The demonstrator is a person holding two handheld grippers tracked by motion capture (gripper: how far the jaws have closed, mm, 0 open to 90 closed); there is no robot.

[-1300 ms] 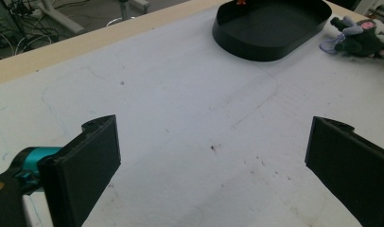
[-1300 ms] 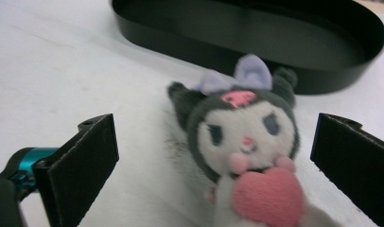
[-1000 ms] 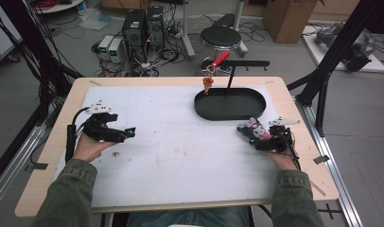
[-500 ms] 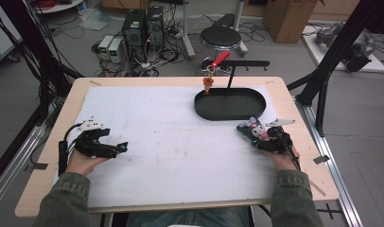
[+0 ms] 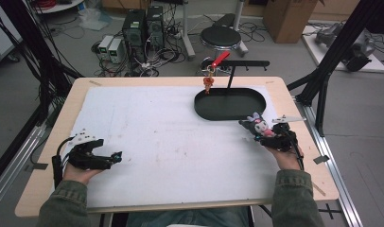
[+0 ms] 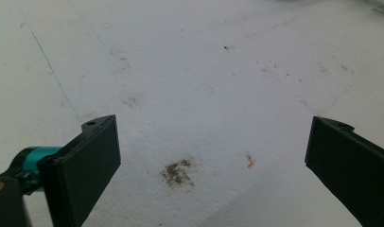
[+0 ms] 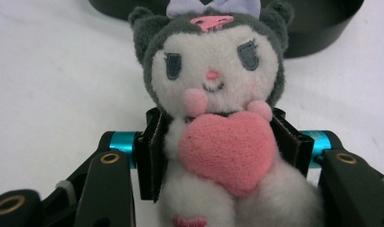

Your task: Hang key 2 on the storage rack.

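A small plush toy (image 5: pixel 257 125) with a grey hood, white face and pink heart (image 7: pixel 226 146) sits on the white mat just in front of the black oval tray (image 5: pixel 199 111). My right gripper (image 5: pixel 260 134) has just been closing, and its pads now press the toy's body from both sides (image 7: pixel 218 142). My left gripper (image 5: pixel 115 157) rests low at the near left of the mat. Its jaws stand wide apart over bare, stained mat (image 6: pixel 213 156) with nothing between them.
A black stand (image 5: pixel 242 63) behind the tray carries a red tag (image 5: pixel 221 59) and a small hanging charm (image 5: pixel 208 83). The white mat (image 5: pixel 171 137) covers most of the wooden table (image 5: pixel 67 101). Computers, cables and a stool stand on the floor beyond.
The left hand has moved toward the near left corner and sunk to the mat. The right jaws have come together on the plush toy; that hand stayed in place.
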